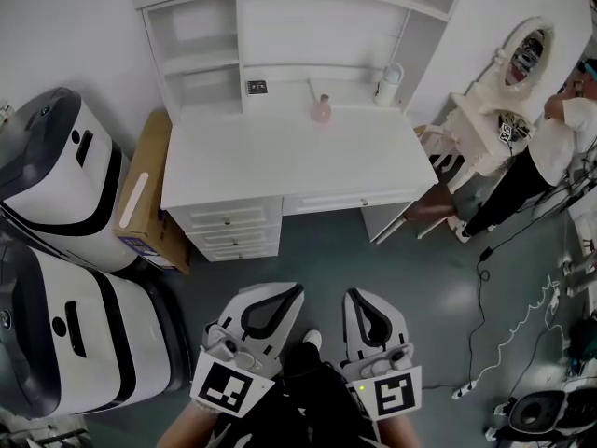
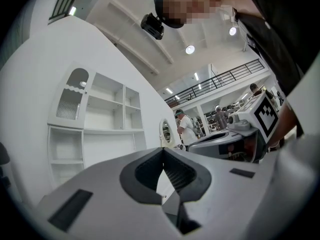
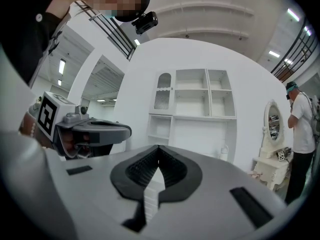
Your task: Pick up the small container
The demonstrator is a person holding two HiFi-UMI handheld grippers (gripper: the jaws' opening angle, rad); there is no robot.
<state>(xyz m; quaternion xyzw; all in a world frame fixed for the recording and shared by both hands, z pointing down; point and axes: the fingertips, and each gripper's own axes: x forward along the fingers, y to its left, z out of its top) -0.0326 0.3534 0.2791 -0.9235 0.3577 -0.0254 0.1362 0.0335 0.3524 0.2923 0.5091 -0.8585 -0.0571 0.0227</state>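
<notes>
Nearest to me in the head view are my two tools, the left gripper [image 1: 270, 301] and the right gripper [image 1: 366, 308]. They sit side by side, low over the grey floor [image 1: 420, 287]. I judge they are held so because the approach is not finished, as the white table with drawers [image 1: 280, 161] is well apart ahead. The small pink container [image 1: 321, 110], which I take for the task's thing, stands at the back of the table. It is just before the white shelf unit [image 1: 280, 26] and near a white bottle [image 1: 389, 84].

In the left gripper view the jaws are pressed together with nothing between them, and the gripper points level toward the shelf unit.

In the right gripper view the jaws are also together and empty. I see the bottle there, but I cannot make out the pink container. Both grippers must open before a grasp.
</notes>
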